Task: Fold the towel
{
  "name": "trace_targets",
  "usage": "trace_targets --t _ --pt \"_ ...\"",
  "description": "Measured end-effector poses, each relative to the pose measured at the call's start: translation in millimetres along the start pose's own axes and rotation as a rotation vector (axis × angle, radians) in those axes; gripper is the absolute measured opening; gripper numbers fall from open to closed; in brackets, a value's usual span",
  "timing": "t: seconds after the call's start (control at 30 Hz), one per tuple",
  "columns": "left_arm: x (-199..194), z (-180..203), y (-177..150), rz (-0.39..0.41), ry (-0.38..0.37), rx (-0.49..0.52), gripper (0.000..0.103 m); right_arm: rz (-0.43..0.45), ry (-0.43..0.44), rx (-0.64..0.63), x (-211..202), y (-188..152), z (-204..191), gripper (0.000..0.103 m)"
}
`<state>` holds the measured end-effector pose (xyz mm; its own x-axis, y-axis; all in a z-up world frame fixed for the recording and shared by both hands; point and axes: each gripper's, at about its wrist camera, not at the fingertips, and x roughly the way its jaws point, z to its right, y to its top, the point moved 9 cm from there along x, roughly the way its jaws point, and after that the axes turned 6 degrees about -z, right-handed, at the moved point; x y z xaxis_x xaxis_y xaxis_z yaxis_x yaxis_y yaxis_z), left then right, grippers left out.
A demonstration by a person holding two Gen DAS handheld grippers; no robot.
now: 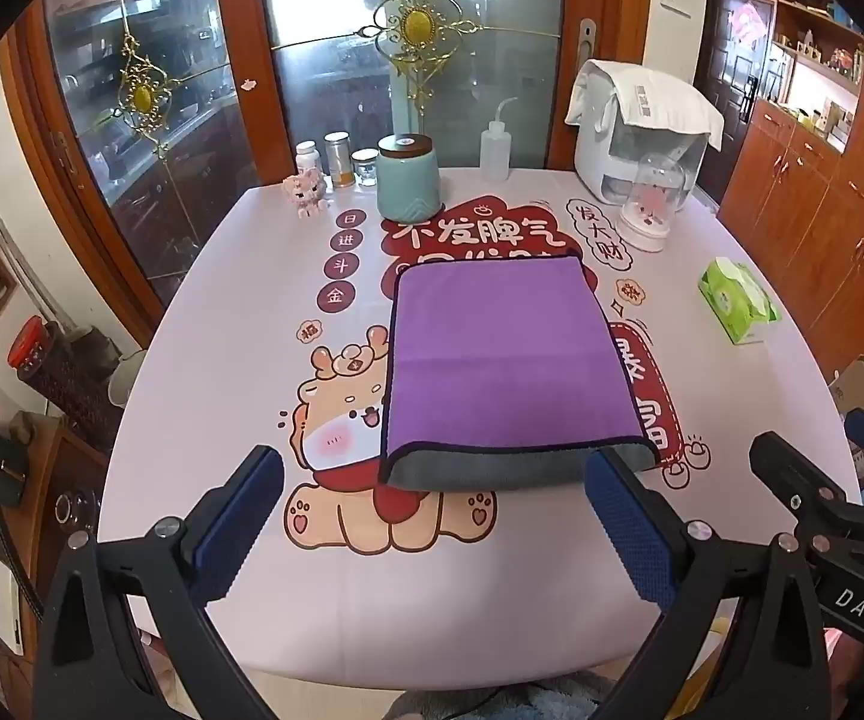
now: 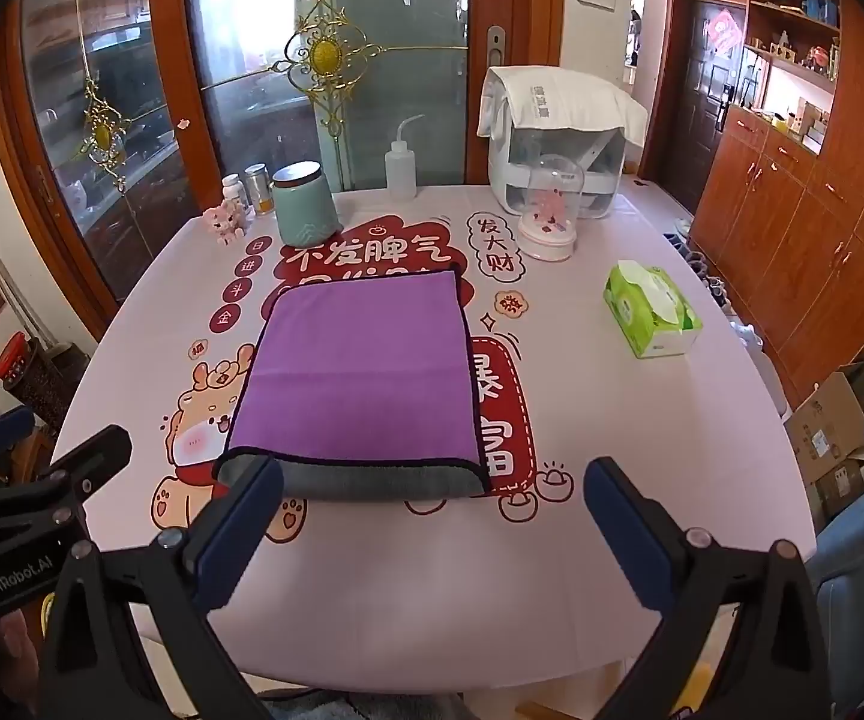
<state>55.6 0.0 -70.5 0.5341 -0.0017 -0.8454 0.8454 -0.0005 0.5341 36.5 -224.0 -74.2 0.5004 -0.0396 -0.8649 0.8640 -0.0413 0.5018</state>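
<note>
Left gripper (image 1: 432,516): my jaws stand wide apart with nothing between them, hanging over the near part of the desk; the blue pads (image 1: 633,531) are bare.
Right gripper (image 2: 432,519): same here, jaws spread wide and holding nothing; its left finger overlaps the towel's near left corner in my view, but I cannot tell if it touches.
Desk (image 2: 552,570): pink cover with a cartoon deer and red Chinese lettering, bare cloth right in front of both grippers.
Towel (image 1: 501,354): folded into a neat rectangle in the middle of the desk, purple face up, dark trim along its edges, grey underside showing as a rolled fold along the near edge; it lies just beyond my fingertips, over the red lettering.
Tissue pack (image 2: 651,309): green, on the right side of the desk, well apart from the towel.
Glass dome (image 2: 552,210): on a white base, beyond the towel to the right.
Teal canister (image 1: 409,180): upright with a dark lid, past the towel's far edge.
Squeeze bottle (image 1: 495,147): white, at the far edge.
White appliance (image 1: 642,138): far right corner, a white cloth draped on top.
</note>
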Motion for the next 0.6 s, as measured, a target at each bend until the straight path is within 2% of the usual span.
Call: trace_targets --t 0.3,0.6 --pt "5.6 -0.2 -8.6 0.001 0.010 0.010 0.100 -0.002 -0.004 -0.004 2.3 -0.9 1.3 0.101" --pt "4.7 3.5 -3.0 -0.018 0.023 0.022 0.100 -0.007 -0.006 -0.005 5.0 0.4 1.8 0.101"
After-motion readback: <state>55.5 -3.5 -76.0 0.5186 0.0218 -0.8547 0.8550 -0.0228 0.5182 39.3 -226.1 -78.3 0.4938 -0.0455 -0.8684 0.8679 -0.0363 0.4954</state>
